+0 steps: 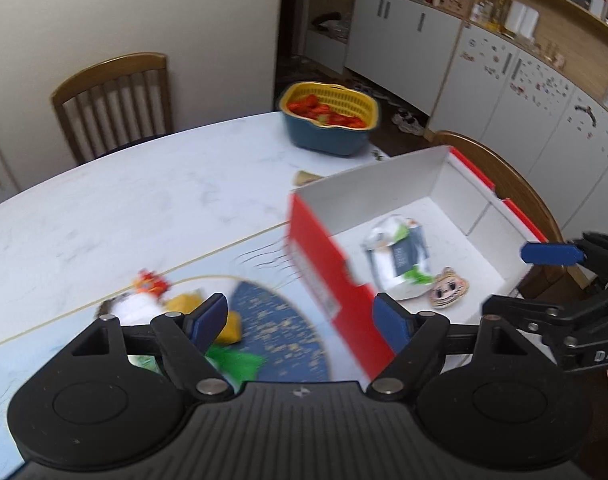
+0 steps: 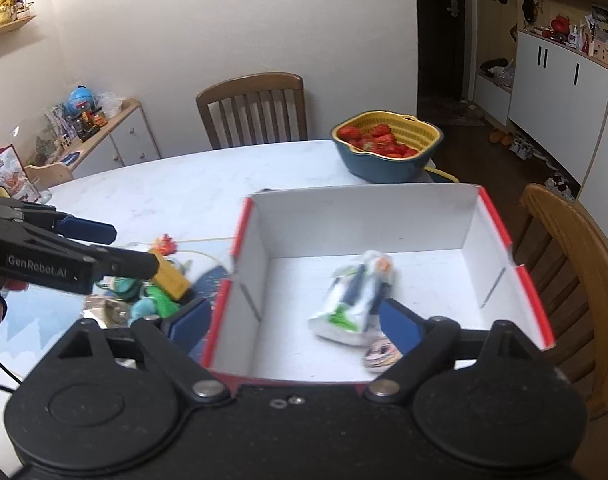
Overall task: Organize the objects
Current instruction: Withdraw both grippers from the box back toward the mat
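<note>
Red-sided white box (image 2: 368, 232), open-topped

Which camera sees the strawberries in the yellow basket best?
The right wrist view: the strawberries look sharp enough there to tell single berries apart. In the left wrist view, they are blurred into red patches inside the basket.

Both tongs, left (image 1: 299, 322) and right (image 2: 295, 326), tilt downward with jaws spread wide, gripping nothing.
</note>
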